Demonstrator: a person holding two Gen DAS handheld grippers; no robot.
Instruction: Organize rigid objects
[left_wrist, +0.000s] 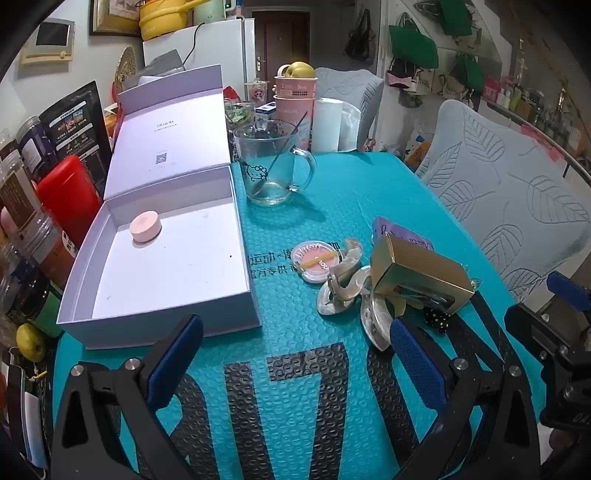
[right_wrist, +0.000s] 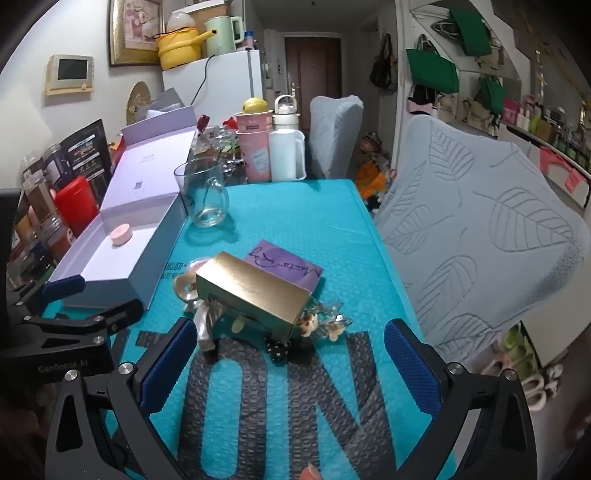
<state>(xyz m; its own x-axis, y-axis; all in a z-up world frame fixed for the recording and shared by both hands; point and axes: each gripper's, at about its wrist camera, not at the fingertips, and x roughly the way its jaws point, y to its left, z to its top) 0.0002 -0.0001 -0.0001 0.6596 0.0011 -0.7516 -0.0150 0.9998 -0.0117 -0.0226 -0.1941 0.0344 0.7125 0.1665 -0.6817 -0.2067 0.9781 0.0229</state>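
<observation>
An open white box lies at the table's left, with a pink round case inside. To its right lies a pile: a blush compact, pearly hair clips, a gold box and a purple card box. My left gripper is open and empty, just before the white box and the pile. My right gripper is open and empty, just before the gold box.
A glass mug with a spoon stands behind the box. Pink cups, a paper roll, jars and a red canister crowd the back and left. Grey chairs stand at the right edge.
</observation>
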